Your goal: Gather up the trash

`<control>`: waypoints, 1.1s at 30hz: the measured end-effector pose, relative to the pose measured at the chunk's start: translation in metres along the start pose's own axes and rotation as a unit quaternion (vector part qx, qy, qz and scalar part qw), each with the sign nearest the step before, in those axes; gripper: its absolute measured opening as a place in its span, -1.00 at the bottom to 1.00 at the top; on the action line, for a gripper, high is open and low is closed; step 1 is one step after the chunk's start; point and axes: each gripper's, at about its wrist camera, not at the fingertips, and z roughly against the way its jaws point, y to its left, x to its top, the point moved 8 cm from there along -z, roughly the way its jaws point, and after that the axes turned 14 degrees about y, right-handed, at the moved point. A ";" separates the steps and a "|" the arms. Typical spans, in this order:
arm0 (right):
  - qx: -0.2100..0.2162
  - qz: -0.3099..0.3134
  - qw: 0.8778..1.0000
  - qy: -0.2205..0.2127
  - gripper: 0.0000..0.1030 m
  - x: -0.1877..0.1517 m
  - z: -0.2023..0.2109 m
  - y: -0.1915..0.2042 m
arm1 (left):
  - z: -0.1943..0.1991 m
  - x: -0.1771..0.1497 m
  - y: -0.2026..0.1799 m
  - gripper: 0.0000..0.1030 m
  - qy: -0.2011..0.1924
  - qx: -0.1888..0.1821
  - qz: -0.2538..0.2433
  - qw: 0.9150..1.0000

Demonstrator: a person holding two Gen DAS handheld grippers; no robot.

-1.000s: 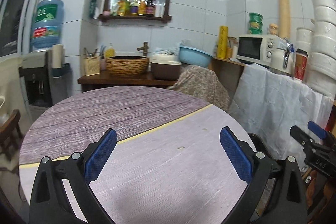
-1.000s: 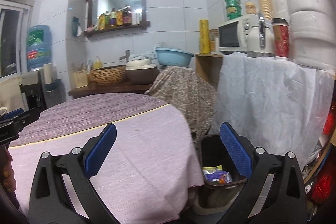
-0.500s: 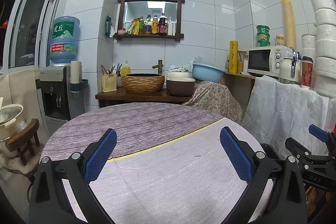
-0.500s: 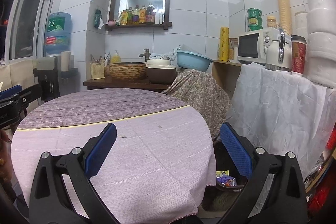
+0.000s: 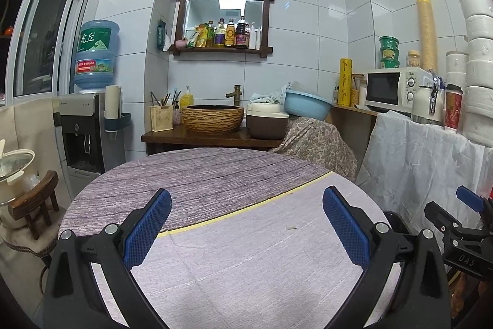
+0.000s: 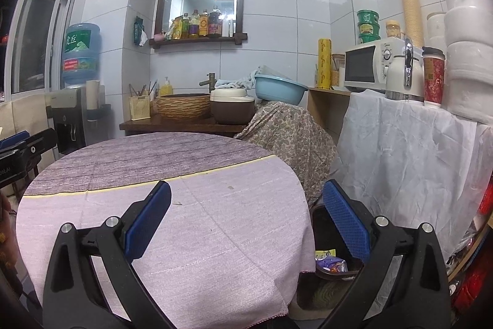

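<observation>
White-tiled kitchen walls stand behind a round table (image 6: 191,224) under a lilac cloth. Both grippers hover over it, fingers spread wide, holding nothing. Beside the table's edge, below the right gripper (image 6: 246,221), sits a dark trash bin (image 6: 320,218) with wrappers (image 6: 331,262) inside. Only a small crumb (image 5: 290,227) lies on the cloth, ahead of the left gripper (image 5: 246,221) and toward its right-hand finger, so that hand looks nearer.

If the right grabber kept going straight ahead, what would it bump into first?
Probably nothing soon: the open right hand-held gripper points over the round table. Farther on, likely the draped floral cloth, though depth is unclear.
</observation>
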 end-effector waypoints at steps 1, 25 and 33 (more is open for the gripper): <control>0.001 -0.001 1.000 0.000 0.89 0.000 0.000 0.000 | 0.000 0.000 0.001 0.89 0.001 0.000 0.001 1.000; -0.002 -0.009 1.000 0.012 0.89 -0.001 -0.008 -0.007 | -0.005 0.000 0.001 0.89 0.014 0.000 0.009 1.000; -0.001 -0.010 1.000 0.013 0.89 -0.001 -0.008 -0.007 | -0.006 -0.002 0.002 0.89 0.020 -0.002 0.019 1.000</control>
